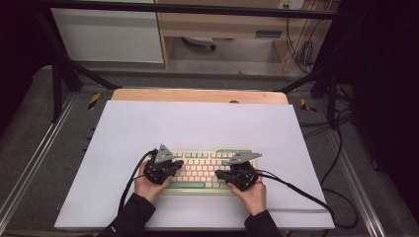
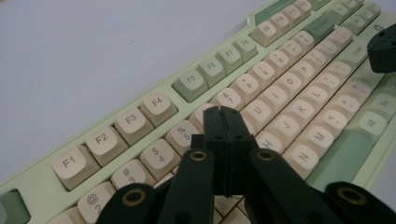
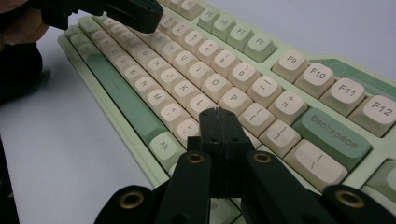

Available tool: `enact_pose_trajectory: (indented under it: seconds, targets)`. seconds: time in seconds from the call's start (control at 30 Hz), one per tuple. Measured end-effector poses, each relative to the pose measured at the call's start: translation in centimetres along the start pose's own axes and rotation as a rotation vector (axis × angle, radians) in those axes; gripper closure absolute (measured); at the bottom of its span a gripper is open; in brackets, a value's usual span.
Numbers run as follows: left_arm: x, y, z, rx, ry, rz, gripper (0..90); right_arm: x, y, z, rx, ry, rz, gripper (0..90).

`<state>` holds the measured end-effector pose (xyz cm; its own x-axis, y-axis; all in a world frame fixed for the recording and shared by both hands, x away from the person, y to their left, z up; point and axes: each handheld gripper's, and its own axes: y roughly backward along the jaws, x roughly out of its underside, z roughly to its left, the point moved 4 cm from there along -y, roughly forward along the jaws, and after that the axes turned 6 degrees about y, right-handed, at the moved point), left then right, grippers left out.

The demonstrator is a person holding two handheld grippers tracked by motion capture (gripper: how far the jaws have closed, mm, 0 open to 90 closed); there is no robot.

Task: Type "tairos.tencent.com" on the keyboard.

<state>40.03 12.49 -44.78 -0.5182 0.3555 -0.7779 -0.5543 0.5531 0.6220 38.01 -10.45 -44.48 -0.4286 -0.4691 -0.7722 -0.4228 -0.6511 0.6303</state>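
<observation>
Both forearms enter at 6 o'clock. Left gripper (image 1: 174, 164) sits over the left half of the keyboard (image 1: 200, 185), jaws clenched on nothing, tips above the number row near key 6 (image 2: 183, 136). Keyboard lies at 6 o'clock on the white mat (image 1: 197, 123), near its front edge. Right gripper (image 1: 221, 174) at 3 o'clock of the left one, jaws likewise clenched and empty, over the keys left of Backspace (image 3: 332, 137).
</observation>
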Motion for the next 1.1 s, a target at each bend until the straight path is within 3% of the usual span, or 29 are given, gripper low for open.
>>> enact_pose_trajectory:
  seconds: [0.6, 1.1]
  targets:
    - [0.7, -0.8, -0.1, 0.015, -0.001, 0.016, 90.0, 0.0, 0.1, 0.0, -0.001, 0.001, -0.002, 90.0]
    - [0.6, 0.5, -0.1, 0.025, -0.004, -0.006, 90.0, 0.0, 0.1, 0.1, 0.001, 0.004, -0.002, 90.0]
